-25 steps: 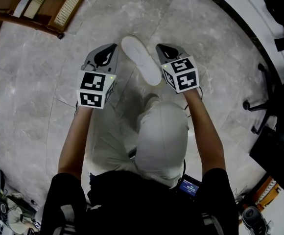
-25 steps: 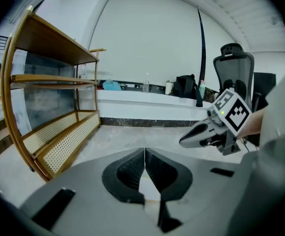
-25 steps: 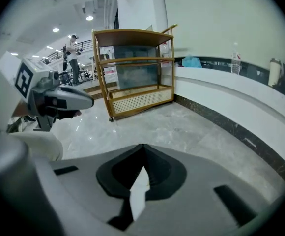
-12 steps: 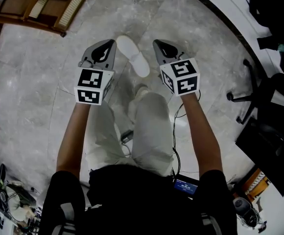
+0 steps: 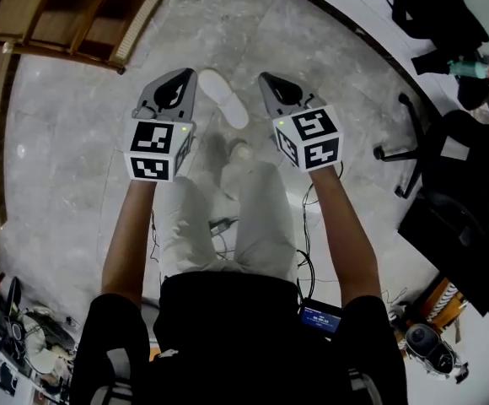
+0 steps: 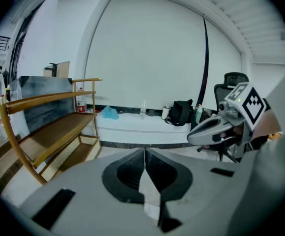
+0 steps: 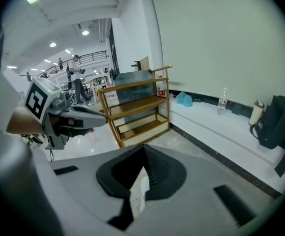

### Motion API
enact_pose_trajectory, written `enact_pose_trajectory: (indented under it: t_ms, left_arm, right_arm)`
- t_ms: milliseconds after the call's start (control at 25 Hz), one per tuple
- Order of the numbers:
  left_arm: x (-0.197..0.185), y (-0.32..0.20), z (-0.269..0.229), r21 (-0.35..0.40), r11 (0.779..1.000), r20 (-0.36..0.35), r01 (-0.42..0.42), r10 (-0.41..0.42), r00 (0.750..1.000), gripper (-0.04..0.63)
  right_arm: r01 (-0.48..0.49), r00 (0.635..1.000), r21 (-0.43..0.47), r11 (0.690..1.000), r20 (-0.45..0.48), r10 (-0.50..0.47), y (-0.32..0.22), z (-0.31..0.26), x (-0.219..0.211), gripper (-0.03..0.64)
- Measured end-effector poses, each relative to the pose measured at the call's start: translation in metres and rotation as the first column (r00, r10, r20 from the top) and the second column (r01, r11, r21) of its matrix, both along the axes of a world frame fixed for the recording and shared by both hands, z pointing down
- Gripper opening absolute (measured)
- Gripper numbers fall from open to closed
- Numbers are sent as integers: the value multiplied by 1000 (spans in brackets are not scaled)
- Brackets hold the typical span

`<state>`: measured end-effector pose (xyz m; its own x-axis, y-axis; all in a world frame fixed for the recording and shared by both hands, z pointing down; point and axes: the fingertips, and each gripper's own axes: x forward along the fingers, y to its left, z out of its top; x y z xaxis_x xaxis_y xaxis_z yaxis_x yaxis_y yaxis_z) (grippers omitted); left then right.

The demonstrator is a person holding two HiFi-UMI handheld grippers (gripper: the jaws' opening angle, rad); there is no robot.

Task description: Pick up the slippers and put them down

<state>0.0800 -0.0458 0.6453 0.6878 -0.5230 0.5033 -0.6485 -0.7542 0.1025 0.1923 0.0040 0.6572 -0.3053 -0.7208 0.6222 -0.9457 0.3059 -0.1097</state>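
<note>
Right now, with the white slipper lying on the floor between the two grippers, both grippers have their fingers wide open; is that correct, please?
Not wide open: the left gripper and the right gripper each have their fingers shut together with nothing between them, as the two gripper views show. The white slipper does lie on the floor between them.

I see black short-sleeved shirt, light grey trousers, black cables at waist; left gripper, right gripper grey, black-white marker cubes.
</note>
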Motion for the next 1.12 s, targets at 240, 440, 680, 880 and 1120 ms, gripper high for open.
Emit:
enact_pose_trajectory:
  t_ms: [240, 440, 680, 880, 1120]
  left_arm:
    - [14, 18, -80, 11, 1000, 2, -26, 26, 1000, 6]
    - [18, 38, -142, -40, 998, 6, -47, 47, 999, 6]
    - [7, 55, -195, -48, 997, 17, -54, 55, 998, 6]
    - [-1, 64, -239, 4, 998, 13, -60, 60, 998, 6]
    - [-11, 74, -288, 56, 996, -8, -76, 77, 997, 6]
  right_arm:
    - [-5, 1000, 14, 1000, 0, 5, 19, -82, 3, -2]
    - [-27, 999, 21, 999, 33, 26, 31, -143, 1, -2]
    - [-38, 999, 10, 999, 25, 38, 50, -192, -9, -2]
    - [-63, 998, 45, 997, 30, 61, 63, -241, -13, -2]
    - [-103, 995, 98, 990, 22, 102, 72, -290, -24, -2]
